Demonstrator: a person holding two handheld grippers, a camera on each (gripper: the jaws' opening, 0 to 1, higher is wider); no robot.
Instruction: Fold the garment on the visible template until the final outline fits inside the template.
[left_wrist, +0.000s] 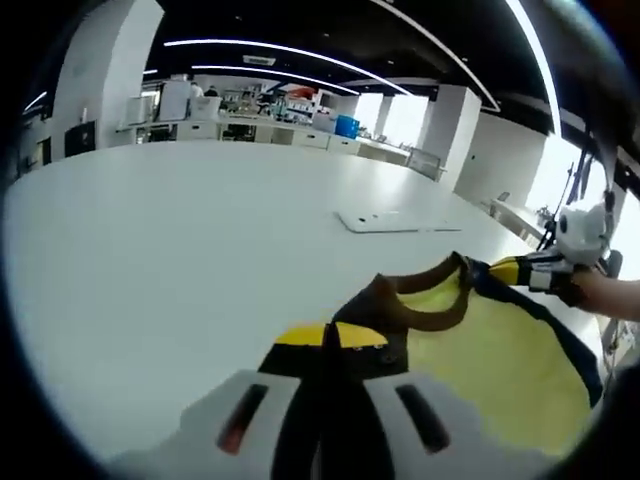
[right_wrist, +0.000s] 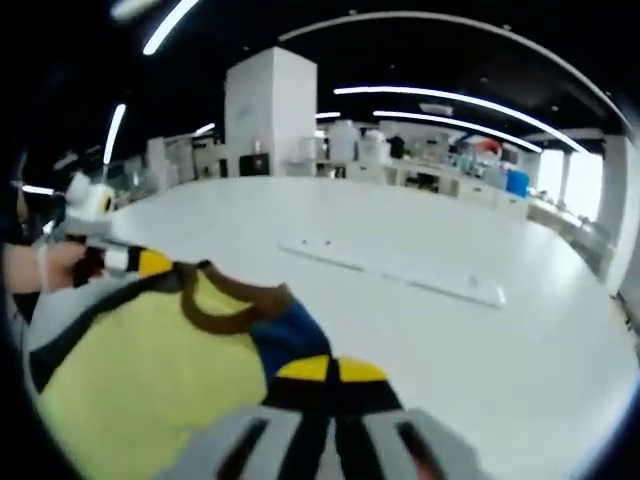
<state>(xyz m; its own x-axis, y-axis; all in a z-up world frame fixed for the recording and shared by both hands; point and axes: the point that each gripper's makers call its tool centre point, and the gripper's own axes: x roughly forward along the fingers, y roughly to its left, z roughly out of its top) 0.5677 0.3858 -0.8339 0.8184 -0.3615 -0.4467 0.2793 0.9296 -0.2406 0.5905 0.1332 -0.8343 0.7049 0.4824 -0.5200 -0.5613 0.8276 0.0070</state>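
Both hand-held grippers clamped on yellow shirt's shoulders: left hand-held gripper (left_wrist: 325, 400), right hand-held gripper (right_wrist: 325, 425). Shirt (left_wrist: 480, 350) held up over white desk (left_wrist: 180, 250), brown collar between them. Flat white template (right_wrist: 400, 268) lying toward far edge.

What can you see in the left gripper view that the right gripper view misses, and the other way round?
Left gripper view only: the other gripper coming in from the right, and bright windows behind.

Right gripper view only: a blue patch on the garment, and a tall white pillar.

Both: the yellow garment with its brown collar, held at the shoulders, jaws shut on it, above the white table with a flat white template.
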